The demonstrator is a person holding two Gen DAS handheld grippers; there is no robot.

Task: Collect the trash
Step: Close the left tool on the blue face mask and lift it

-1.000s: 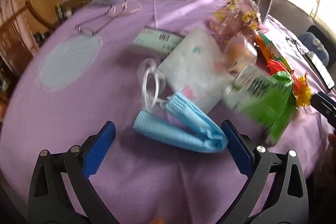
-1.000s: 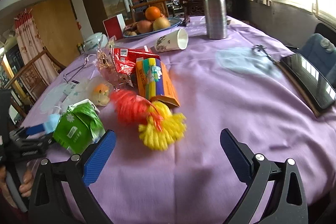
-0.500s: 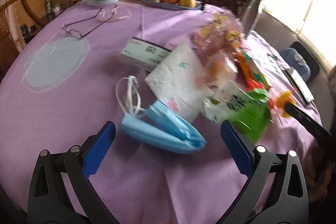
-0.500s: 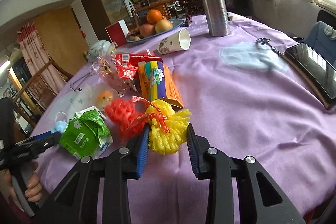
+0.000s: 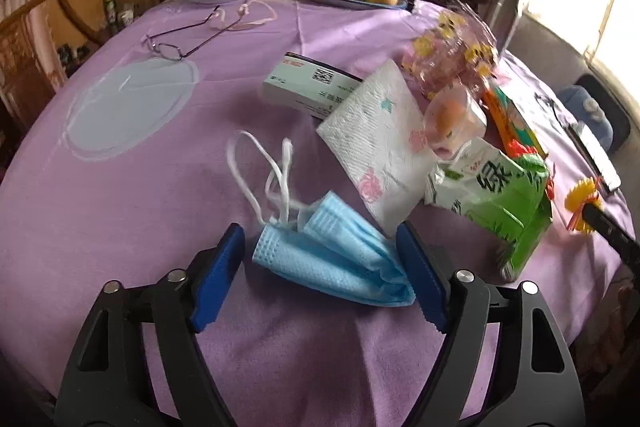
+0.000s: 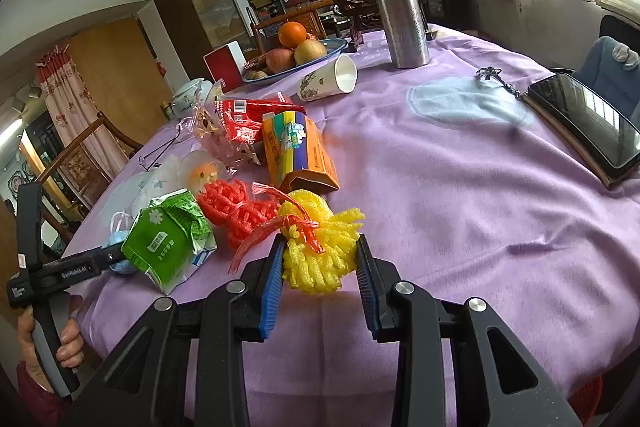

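Pick-up step: right tongs [image 6: 320, 263] clamped on yellow foam fruit net [image 6: 320, 247] at near worktop [image 6: 460, 187] edge; left tongs [image 5: 320, 259], just closing, straddle crumpled blue face mask [image 5: 332, 259] ungripped; next, squeeze and lift.

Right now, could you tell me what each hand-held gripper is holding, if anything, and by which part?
The right hand-held gripper is shut on the yellow foam net, across its near end. The left hand-held gripper, which was just closing, straddles the blue face mask without gripping it.
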